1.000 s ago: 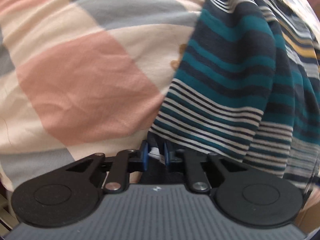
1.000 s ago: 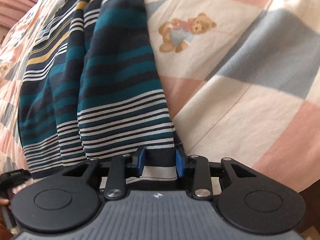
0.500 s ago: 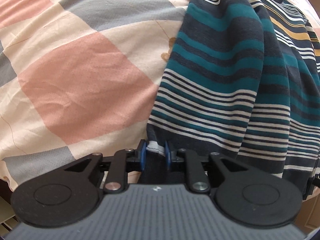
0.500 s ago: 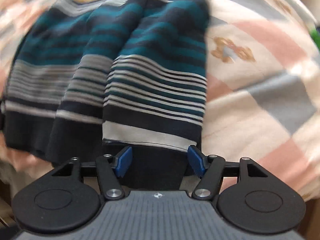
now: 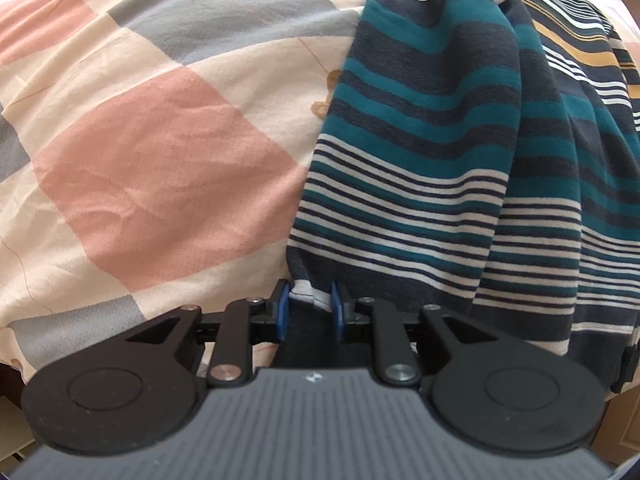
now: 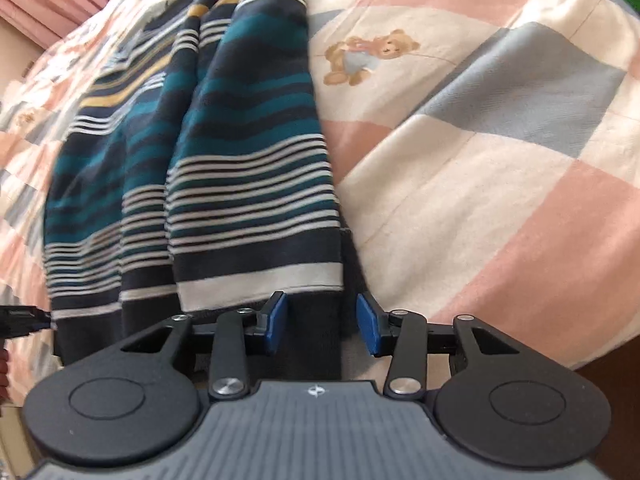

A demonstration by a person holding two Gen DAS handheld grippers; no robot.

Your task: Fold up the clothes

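Presently we find the striped garment [image 5: 432, 168] running lengthwise away over the bed [image 5: 160, 168]; left gripper [image 5: 308, 312] pinches its near hem corner, right gripper [image 6: 322, 322], closing, stands partly open about the opposite corner.

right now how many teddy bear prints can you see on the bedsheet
3 at least. One clear teddy bear lies just right of the striped garment in the right wrist view, a faint one sits far left, and one peeks from under the garment's edge. Others may be hidden.
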